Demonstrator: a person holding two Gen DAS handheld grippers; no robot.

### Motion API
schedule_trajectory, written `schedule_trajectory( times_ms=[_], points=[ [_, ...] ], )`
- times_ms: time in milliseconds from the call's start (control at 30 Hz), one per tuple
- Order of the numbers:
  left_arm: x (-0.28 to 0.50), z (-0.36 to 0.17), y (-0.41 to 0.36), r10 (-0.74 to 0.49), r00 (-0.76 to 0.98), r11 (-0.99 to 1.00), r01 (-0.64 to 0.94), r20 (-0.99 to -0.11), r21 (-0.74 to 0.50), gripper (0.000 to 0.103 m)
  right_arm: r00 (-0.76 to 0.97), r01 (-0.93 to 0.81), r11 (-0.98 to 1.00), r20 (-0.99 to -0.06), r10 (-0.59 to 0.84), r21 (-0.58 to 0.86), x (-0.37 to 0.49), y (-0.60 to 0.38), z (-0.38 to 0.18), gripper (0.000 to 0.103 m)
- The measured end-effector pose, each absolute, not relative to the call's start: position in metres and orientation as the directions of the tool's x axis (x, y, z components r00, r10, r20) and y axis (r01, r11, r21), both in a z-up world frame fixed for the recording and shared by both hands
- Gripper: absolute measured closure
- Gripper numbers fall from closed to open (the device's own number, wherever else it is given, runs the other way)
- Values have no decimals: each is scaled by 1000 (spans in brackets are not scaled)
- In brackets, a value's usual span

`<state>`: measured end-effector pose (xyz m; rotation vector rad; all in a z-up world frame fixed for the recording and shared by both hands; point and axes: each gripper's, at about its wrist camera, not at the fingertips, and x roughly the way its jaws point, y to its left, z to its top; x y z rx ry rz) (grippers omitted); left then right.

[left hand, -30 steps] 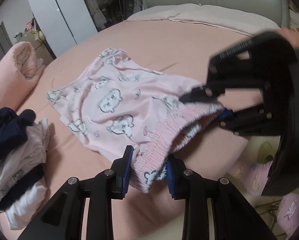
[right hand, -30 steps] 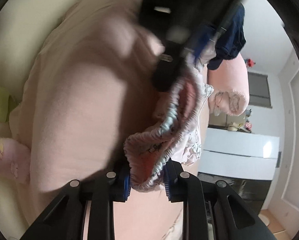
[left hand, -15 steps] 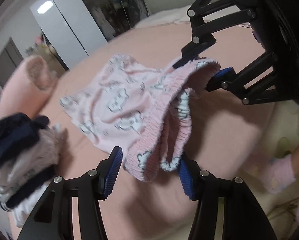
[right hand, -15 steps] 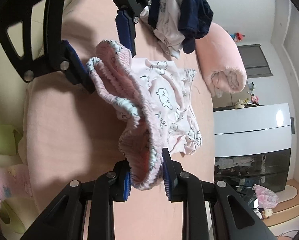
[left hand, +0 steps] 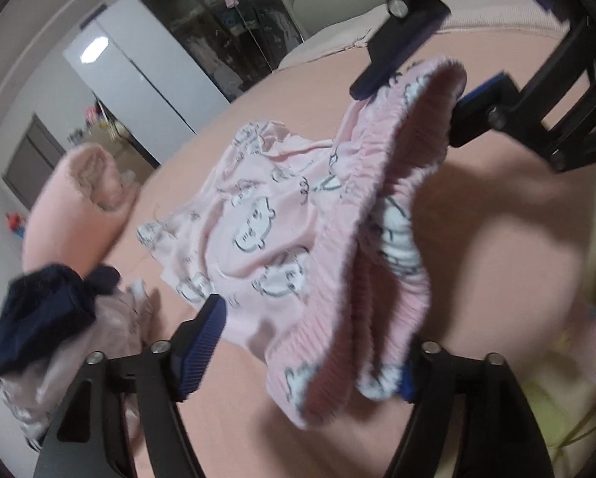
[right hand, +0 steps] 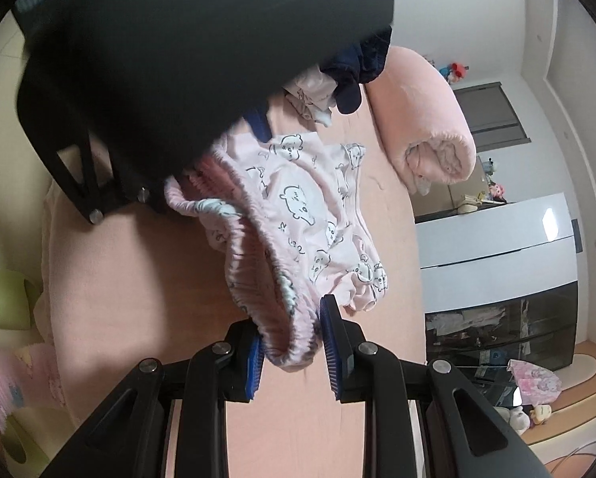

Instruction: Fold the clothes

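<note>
Pink pyjama shorts (left hand: 258, 215) with a white cartoon-animal print lie on the pink bed (left hand: 282, 91), their ribbed waistband lifted off it. My left gripper (left hand: 306, 354) is open wide, and the waistband hangs loose between its fingers. My right gripper (right hand: 292, 352) holds the other end of the waistband (right hand: 286, 342) between its blue pads; it also shows in the left wrist view (left hand: 413, 79). The left gripper's black body (right hand: 178, 59) fills the upper left of the right wrist view. The shorts (right hand: 310, 215) trail toward the legs.
A pile of clothes (left hand: 47, 326) with a navy piece on top lies at the left. A rolled pink blanket (left hand: 79, 203) lies behind it. White cabinets (left hand: 138, 83) and a dark glass wardrobe stand past the bed. The bed's edge (left hand: 569, 263) is at the right.
My left gripper has opened from shut on the waistband to wide open. Both grippers have lifted the waistband and drawn apart, and the right gripper's jaws have widened a little.
</note>
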<state>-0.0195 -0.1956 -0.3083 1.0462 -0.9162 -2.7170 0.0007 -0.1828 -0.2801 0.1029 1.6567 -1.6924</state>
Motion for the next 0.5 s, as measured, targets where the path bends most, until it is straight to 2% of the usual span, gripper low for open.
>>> schedule_trajectory(
  times_ms=[133,233,367,500],
  points=[
    [-22,-311,-194,-319,-764,-799,-101,-561,592,17,-718,537,140,-538,-442,-832,2,-181,-283,79],
    [-19,-312,-198,-308,-769,-823,-80,-561,562,16,-720,523,167,-538,-438,-836,3,-179,-289,79],
    [-23,-310,-206,-300,-736,-877,-38,-607,480,16,-721,513,185,-538,-437,-838,4,-178,-293,79],
    [-22,-312,-198,-340,-744,-849,-20,-574,529,16,-721,521,170,-538,-436,-836,1,-178,-290,79]
  ],
)
